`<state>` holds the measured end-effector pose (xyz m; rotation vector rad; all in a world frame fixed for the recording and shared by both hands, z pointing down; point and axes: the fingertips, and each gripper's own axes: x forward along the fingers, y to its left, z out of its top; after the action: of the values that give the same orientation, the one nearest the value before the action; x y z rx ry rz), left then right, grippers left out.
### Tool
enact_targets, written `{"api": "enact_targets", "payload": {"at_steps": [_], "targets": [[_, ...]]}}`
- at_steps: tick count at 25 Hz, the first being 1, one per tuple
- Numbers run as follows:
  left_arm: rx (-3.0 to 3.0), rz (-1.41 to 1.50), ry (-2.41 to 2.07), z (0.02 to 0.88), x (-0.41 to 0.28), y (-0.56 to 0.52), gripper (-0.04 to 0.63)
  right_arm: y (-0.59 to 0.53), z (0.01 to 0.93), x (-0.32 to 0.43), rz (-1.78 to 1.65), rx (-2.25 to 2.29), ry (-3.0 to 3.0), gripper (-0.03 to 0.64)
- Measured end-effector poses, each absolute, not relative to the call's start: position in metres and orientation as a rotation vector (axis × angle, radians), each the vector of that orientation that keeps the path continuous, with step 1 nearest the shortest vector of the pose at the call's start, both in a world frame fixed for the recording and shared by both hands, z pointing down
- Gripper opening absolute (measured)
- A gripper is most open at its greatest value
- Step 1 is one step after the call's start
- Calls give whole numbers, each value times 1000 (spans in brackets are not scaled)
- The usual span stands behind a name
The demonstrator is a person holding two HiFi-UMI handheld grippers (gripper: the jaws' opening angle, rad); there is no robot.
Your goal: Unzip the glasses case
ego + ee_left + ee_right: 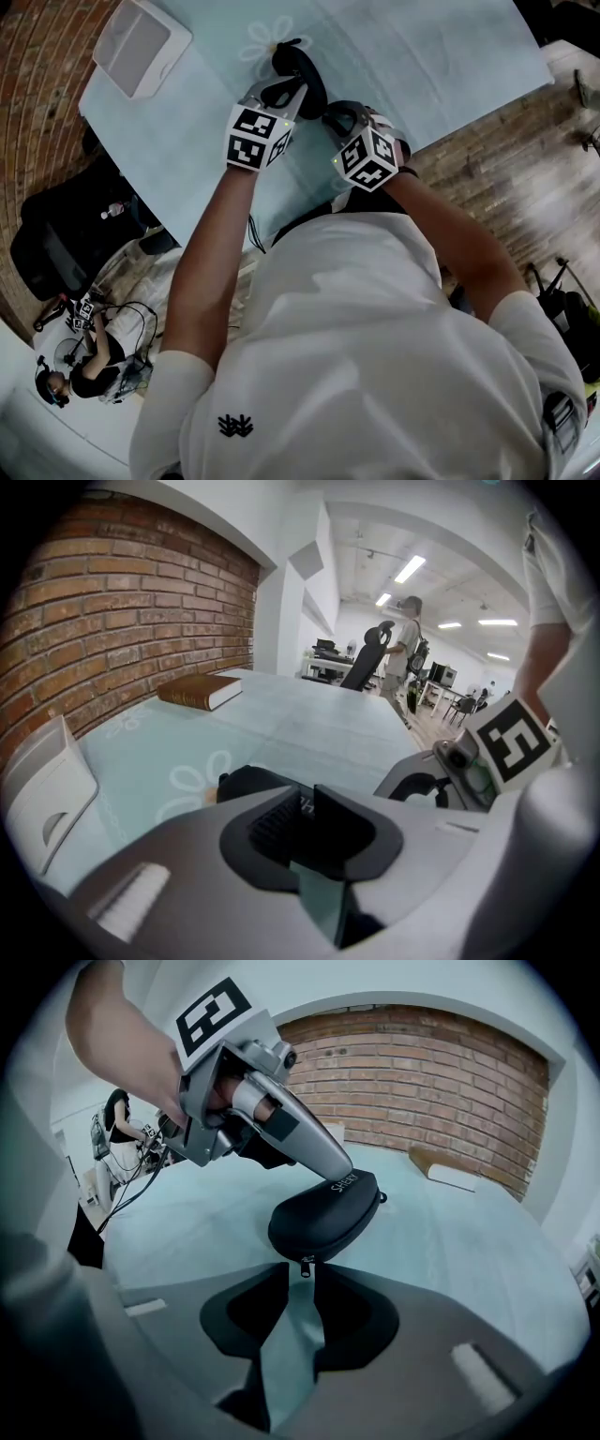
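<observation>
Looking along the left gripper (307,817), its jaws stand almost together, clamped on the near end of the black glasses case (246,783), with white lettering showing in the slit between the pads. The case lies on the pale teal desk (309,724) beside a white flower print (197,780). A brown book (200,690) rests near the desk's far edge by the brick wall (122,621), and a white device (47,799) sits at the left edge. Beyond the desk a person (410,635) stands by an office chair (367,663) under ceiling lights.

From the right gripper view, the right gripper (302,1269) has its jaws drawn to a narrow gap, the tips pinching the zipper pull (305,1266) at the case's near end. One finger of the left gripper lies along the case's top.

From the head view, both grippers meet at the case in the middle of the desk, the white device is at the left corner, and a wooden floor (506,159) runs past the right edge.
</observation>
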<state>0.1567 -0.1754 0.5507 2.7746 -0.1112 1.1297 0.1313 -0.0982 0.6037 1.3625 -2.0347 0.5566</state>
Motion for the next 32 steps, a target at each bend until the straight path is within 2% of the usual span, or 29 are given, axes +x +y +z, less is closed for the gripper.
{"api": "enact_targets", "payload": {"at_steps": [7, 9, 32], "targets": [[2795, 1152, -114, 557, 159, -174, 97, -101, 607, 131, 554, 1329, -2030, 56], [2809, 1160, -110, 558, 160, -173, 97, -100, 606, 133, 557, 1334, -2023, 28], [2846, 1169, -91, 559, 158, -174, 92, -91, 589, 142, 846, 1414, -2151, 21]]}}
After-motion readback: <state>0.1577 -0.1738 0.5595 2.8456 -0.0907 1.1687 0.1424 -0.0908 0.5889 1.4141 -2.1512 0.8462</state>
